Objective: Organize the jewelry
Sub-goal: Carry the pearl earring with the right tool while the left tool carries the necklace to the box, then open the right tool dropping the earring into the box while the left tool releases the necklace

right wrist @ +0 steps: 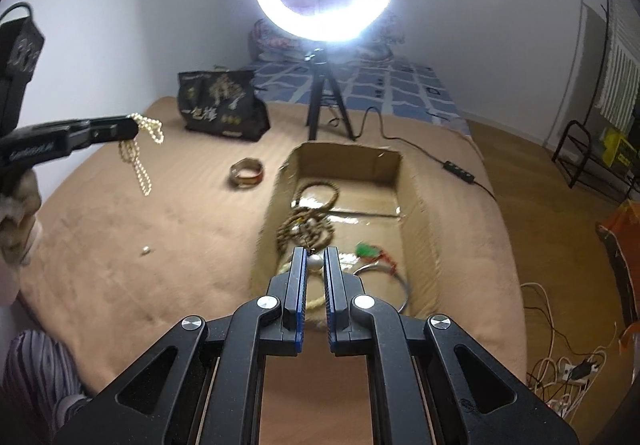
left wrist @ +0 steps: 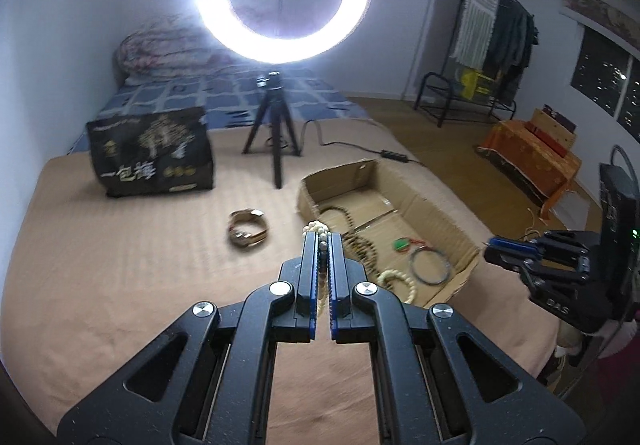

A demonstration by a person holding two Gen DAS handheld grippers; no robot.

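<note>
In the left wrist view, my left gripper [left wrist: 322,241] is shut on a cream bead string [left wrist: 316,229] whose beads bunch out past the tips. The right wrist view shows that string [right wrist: 138,161] dangling from the left gripper [right wrist: 134,129] above the tan bed. My right gripper [right wrist: 316,257] is shut on a round white bead [right wrist: 316,263] over the near end of an open cardboard box [right wrist: 348,159]. The box [left wrist: 440,213] holds dark bead bracelets [right wrist: 308,227], a cream bracelet [left wrist: 394,279], a thin bangle [left wrist: 430,267] and a green charm [right wrist: 368,249]. The right gripper [left wrist: 496,251] hovers right of the box.
A brown band [left wrist: 247,231] lies on the bed left of the box, and a tiny loose bead [right wrist: 145,251] lies nearer. A ring light on a tripod [left wrist: 276,113] and a black bag [left wrist: 152,151] stand behind. A cable [right wrist: 460,167] runs off the bed's right edge.
</note>
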